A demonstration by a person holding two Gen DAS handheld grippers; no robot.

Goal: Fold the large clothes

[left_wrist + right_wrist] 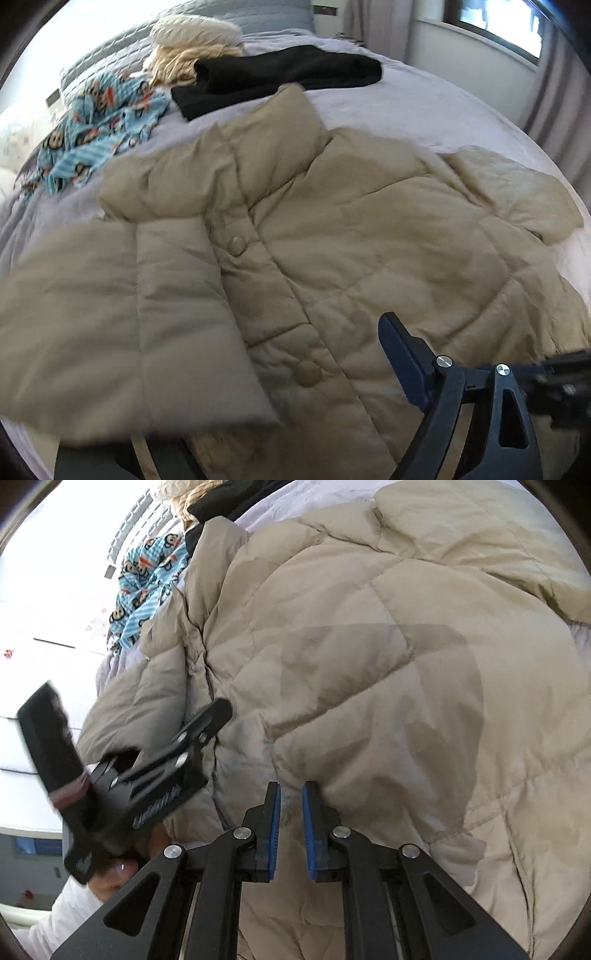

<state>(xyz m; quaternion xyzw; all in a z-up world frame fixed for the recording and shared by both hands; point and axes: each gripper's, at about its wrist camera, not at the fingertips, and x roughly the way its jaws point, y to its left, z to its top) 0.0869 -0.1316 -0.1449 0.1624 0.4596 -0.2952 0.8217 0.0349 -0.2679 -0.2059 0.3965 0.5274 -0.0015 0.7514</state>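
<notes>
Beige quilted fabric is filling both views: one puffer jacket is lying spread across the bed, two snap buttons showing. My left hand-held gripper is hanging with jaws wide apart, empty. My right hand-held gripper is sitting nearly together, pinching nothing. Far off, one black garment, one blue monkey-print cloth are resting.

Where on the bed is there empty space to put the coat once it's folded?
The bed cover is bare between the black garment and the curtain, beyond the beige puffer coat. The other side is crowded: blue monkey-print cloth, cream bundle.
</notes>
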